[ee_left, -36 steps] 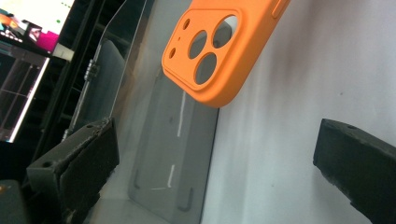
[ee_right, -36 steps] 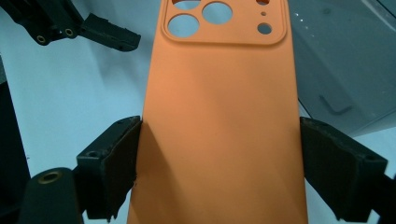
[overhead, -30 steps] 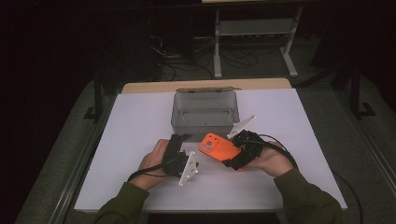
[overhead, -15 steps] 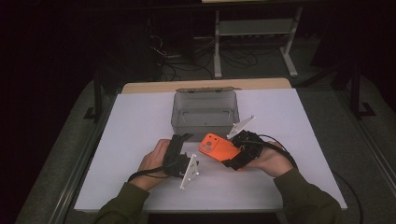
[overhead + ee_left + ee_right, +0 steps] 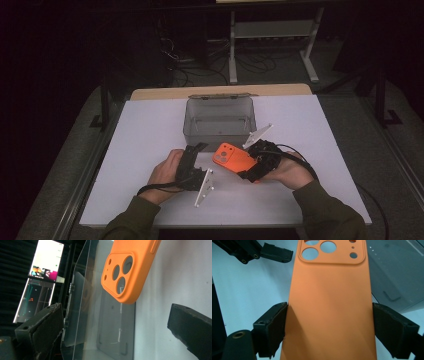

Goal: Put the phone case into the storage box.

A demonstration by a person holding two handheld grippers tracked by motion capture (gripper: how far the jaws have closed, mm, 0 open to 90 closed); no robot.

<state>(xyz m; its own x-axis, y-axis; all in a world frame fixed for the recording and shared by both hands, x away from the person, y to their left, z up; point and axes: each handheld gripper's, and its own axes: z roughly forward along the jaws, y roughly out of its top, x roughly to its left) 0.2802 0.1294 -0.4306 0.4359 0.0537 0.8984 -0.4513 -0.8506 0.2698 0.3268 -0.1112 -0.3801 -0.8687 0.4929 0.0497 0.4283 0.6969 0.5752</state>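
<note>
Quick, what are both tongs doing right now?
Left tongs: open, holding nothing.
Right tongs: closed on the sides of the orange phone case.

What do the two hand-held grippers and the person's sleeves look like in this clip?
Both are black tools. The left hand-held gripper carries a pale grey three-cornered plate with small holes and trails a black cable. The right hand-held gripper has the same kind of plate and a looping black cable. Their jaws are blocky with rough dark pads. The sleeves are olive green.
</note>
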